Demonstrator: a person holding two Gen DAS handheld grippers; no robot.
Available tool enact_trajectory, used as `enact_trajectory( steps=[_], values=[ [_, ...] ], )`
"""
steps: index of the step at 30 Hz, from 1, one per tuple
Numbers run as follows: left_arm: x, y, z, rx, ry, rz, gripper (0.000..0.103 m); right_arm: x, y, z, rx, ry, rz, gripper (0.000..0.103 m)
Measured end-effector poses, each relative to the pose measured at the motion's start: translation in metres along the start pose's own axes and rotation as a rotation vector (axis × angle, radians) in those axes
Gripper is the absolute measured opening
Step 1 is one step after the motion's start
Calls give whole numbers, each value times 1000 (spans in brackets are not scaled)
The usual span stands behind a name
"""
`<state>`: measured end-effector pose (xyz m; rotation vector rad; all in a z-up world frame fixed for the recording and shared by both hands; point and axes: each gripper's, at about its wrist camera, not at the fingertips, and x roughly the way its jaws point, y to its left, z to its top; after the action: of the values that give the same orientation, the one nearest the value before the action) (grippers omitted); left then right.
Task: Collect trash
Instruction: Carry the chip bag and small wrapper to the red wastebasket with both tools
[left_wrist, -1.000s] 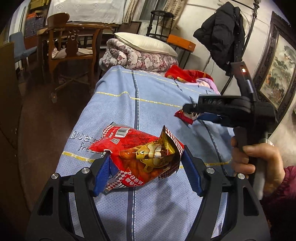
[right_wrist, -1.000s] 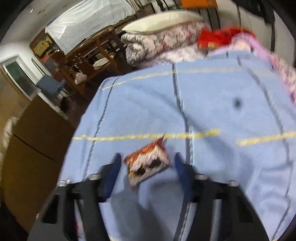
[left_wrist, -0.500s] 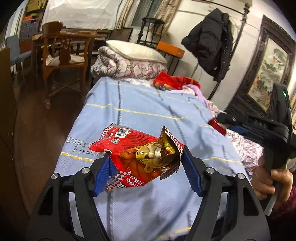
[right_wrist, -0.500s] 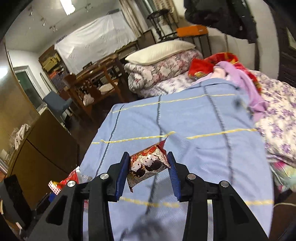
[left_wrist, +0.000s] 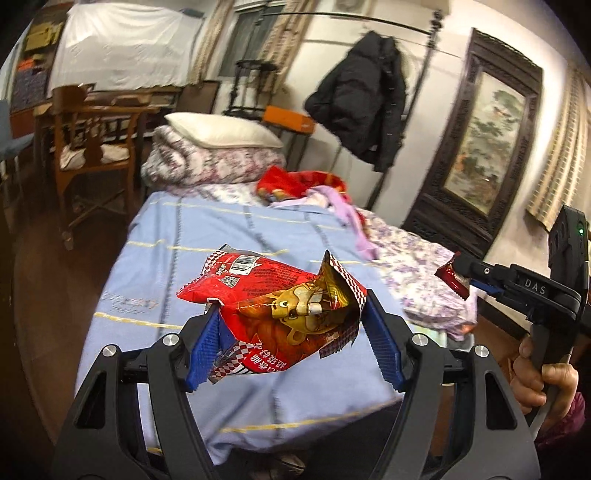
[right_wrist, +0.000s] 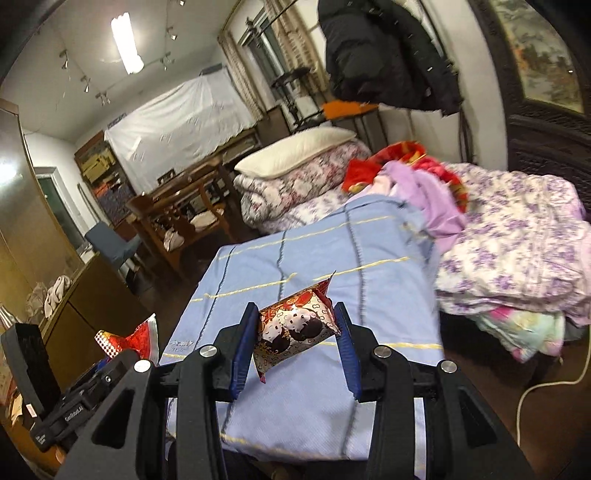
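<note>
Red and crinkly, the big snack bag (left_wrist: 280, 314) sits squeezed in the left gripper (left_wrist: 291, 343) above the blue bed cover (left_wrist: 207, 258). The right gripper (right_wrist: 295, 343) pinches a small candy wrapper (right_wrist: 295, 325) tight.

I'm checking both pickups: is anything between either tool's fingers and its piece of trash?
Nothing visible. The left tool already clamps the red snack bag, and the right tool clamps the small wrapper. No bin appears in either view.

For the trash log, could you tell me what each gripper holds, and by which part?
Left gripper: large red snack bag, clamped across its crumpled lower body. Right gripper: small patterned wrapper, clamped across its middle.
</note>
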<state>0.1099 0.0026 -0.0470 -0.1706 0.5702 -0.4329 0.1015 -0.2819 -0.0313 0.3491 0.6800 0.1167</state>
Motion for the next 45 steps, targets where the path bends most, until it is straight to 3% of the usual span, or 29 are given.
enact_trajectory(
  steps=[14,23,34,45],
  values=[
    [-53,-123,-10,163,-59,-196,69,-156,-49,-22,36,-170,-27,41],
    [-99,-178,-24,225,-86,-284,69,-227,-63,-30,30,-212,32,41],
    [-116,-244,-28,355,-104,-341,69,-276,-78,-37,-3,-258,-17,41],
    [-73,-305,-46,445,-12,-421,69,-263,-145,-52,106,-206,-87,41]
  ],
)
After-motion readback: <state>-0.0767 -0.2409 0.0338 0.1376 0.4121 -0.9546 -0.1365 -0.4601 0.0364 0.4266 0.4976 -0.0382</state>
